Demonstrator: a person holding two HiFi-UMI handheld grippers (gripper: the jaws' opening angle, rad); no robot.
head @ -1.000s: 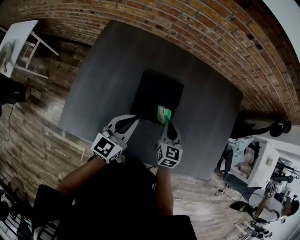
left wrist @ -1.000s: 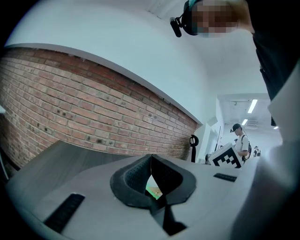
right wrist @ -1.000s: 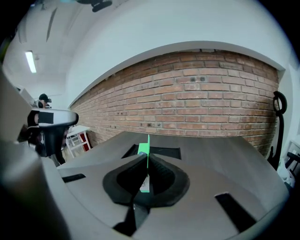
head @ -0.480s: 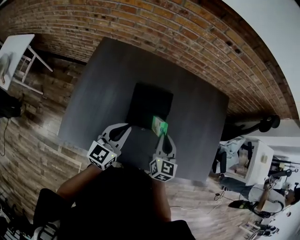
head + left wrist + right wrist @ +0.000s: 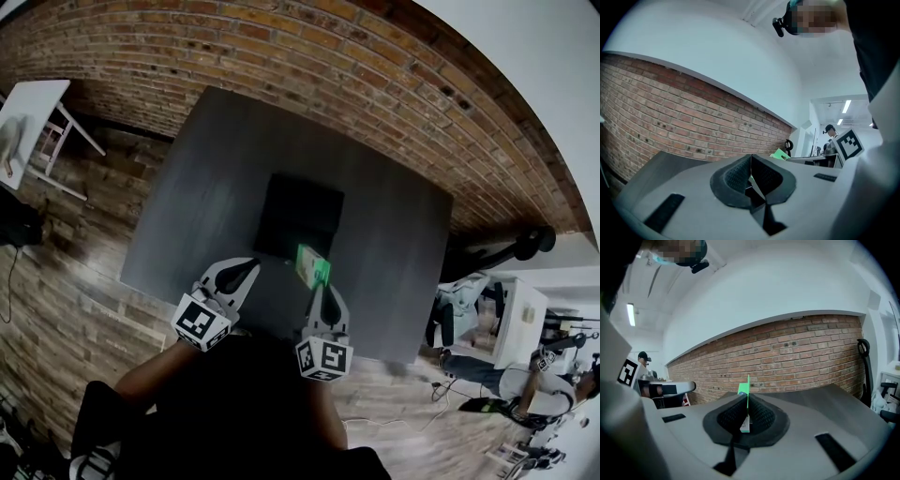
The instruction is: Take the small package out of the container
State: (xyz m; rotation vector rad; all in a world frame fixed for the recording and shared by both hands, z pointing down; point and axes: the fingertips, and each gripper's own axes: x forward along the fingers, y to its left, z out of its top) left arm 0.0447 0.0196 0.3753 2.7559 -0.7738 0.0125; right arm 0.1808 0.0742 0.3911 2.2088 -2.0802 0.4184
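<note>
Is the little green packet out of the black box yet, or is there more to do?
Nearly done. The small package is out of the black container, past its near edge. The right gripper holds it in the air, jaws shut on it. The left gripper is shut and empty. Probably only setting it on the table is left.

Right gripper point(image 5: 322, 285) pinches the package point(image 5: 313, 266) at the container's point(image 5: 300, 216) near edge; left gripper point(image 5: 249, 269) sits beside its near-left corner.
</note>
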